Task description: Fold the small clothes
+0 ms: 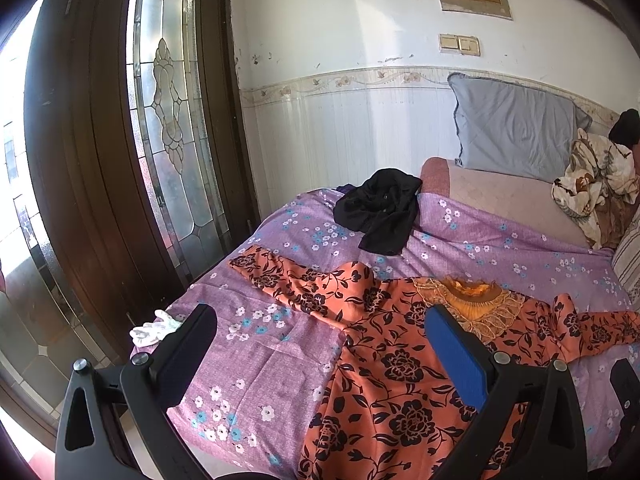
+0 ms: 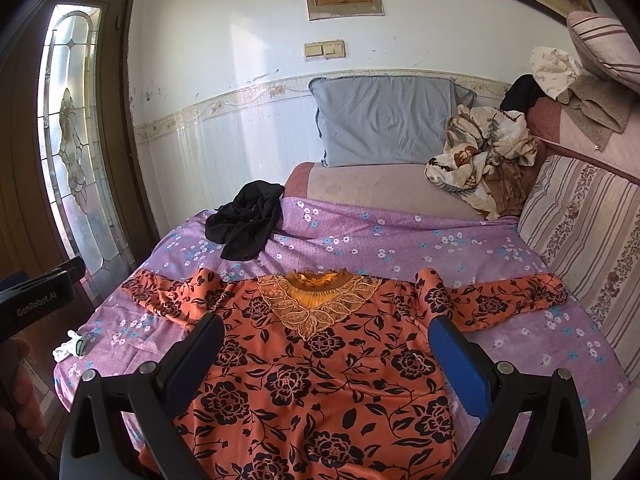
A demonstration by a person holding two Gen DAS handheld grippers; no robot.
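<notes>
An orange blouse with black flowers (image 2: 320,376) lies flat, front up, on the purple flowered sheet (image 2: 360,240), both sleeves spread sideways and its lace collar (image 2: 316,300) toward the pillows. My right gripper (image 2: 326,324) hovers open above the blouse's chest, nothing between its fingers. In the left wrist view the same blouse (image 1: 392,372) fills the lower right, its left sleeve (image 1: 276,276) stretched toward the door. My left gripper (image 1: 320,316) is open over the sheet and the blouse's left side, holding nothing. The left gripper's body (image 2: 36,300) shows at the left edge of the right wrist view.
A crumpled black garment (image 2: 244,224) lies on the sheet beyond the blouse. A white glove (image 1: 154,328) sits at the bed's left corner. A grey pillow (image 2: 384,120), a bundled floral cloth (image 2: 480,156) and striped cushions (image 2: 580,232) line the back and right. A glazed wooden door (image 1: 120,160) stands left.
</notes>
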